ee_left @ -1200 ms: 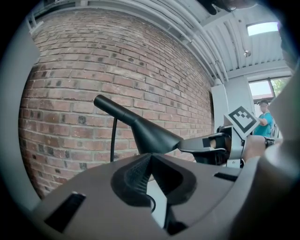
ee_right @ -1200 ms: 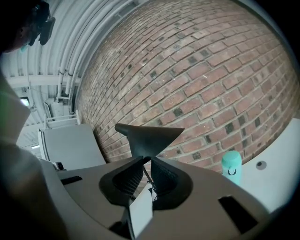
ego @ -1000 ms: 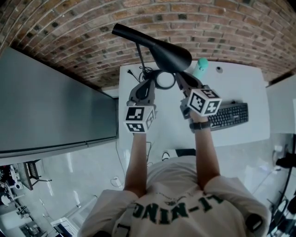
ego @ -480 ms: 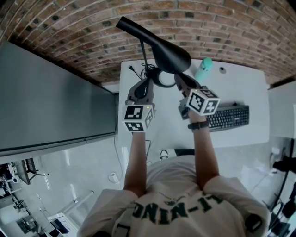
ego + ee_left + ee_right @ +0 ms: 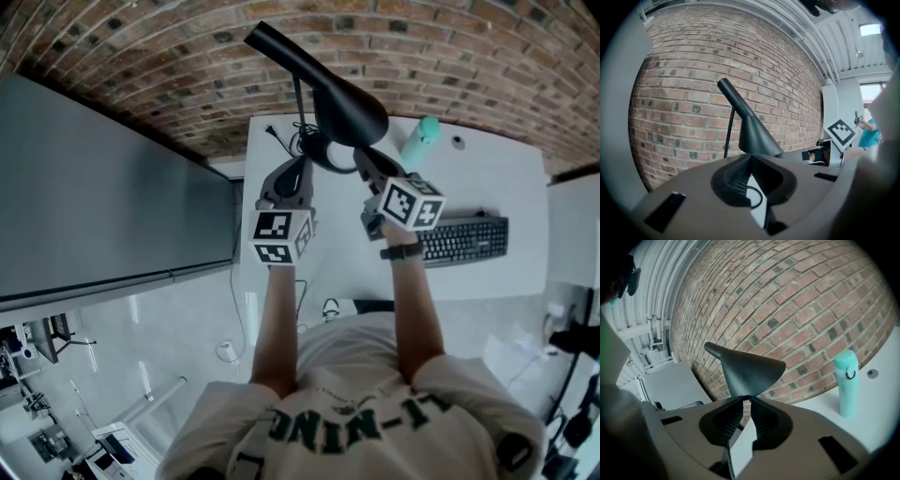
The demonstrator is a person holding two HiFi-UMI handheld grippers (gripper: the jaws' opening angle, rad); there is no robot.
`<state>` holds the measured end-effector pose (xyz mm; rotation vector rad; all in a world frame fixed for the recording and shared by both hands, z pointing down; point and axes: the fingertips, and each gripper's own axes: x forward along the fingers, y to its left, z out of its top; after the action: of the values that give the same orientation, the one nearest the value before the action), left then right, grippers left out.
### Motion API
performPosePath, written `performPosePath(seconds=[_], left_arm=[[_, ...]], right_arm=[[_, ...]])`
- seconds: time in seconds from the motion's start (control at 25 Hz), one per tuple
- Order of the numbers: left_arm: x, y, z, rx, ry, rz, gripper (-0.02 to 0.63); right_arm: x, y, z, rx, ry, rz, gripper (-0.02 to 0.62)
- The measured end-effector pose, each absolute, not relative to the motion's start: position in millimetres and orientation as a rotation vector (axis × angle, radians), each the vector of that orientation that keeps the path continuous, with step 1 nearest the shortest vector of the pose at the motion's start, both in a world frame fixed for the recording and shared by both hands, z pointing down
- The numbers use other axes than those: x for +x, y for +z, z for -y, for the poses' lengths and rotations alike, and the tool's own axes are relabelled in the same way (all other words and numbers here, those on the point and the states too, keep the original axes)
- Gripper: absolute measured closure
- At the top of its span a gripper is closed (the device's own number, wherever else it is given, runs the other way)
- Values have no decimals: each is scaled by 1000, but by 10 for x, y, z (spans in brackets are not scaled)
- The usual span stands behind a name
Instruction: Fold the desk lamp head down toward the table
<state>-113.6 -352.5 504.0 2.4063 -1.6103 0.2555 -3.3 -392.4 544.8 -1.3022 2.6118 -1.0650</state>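
The black desk lamp's cone head (image 5: 349, 111) stands tilted above its round base (image 5: 323, 152) on the white table (image 5: 487, 178), with its thin stem (image 5: 298, 98) behind. My right gripper (image 5: 364, 159) reaches up under the head. In the right gripper view its jaws (image 5: 745, 398) are closed right at the lower rim of the lamp head (image 5: 747, 371), pinching it. My left gripper (image 5: 300, 167) is beside the base, shut with nothing between its jaws (image 5: 750, 157). The lamp head (image 5: 752, 133) and stem (image 5: 729, 136) rise just beyond it.
A teal bottle (image 5: 419, 141) (image 5: 847, 383) stands at the back of the table, to the right of the lamp. A black keyboard (image 5: 466, 239) lies at the right. A black cable (image 5: 281, 139) trails behind the base. The brick wall (image 5: 169, 75) is close behind, and a grey panel (image 5: 103, 206) at the left.
The lamp's narrow rear end has risen in the view, so the head looks slightly more tilted. Both grippers have stayed where they were under the head.
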Motion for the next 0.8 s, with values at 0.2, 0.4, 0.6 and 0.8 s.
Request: performPosePath(seconds=[0.2, 0.4, 0.6, 0.8], left_arm=[[-1193, 5063, 3507, 2390, 262, 1628, 612], [-1255, 5095, 3484, 2368, 269, 1645, 612], [-1289, 5098, 3455, 2357, 276, 1655, 612], [-1314, 5102, 3410, 2349, 286, 1670, 612]], right_arm=[[-87, 5494, 3948, -1294, -1075, -2620, 548], [-176, 5591, 3956, -1251, -1146, -2595, 548], [-225, 5628, 3974, -1239, -1168, -2590, 548], [-273, 5663, 3973, -1193, -1211, -2568, 548]])
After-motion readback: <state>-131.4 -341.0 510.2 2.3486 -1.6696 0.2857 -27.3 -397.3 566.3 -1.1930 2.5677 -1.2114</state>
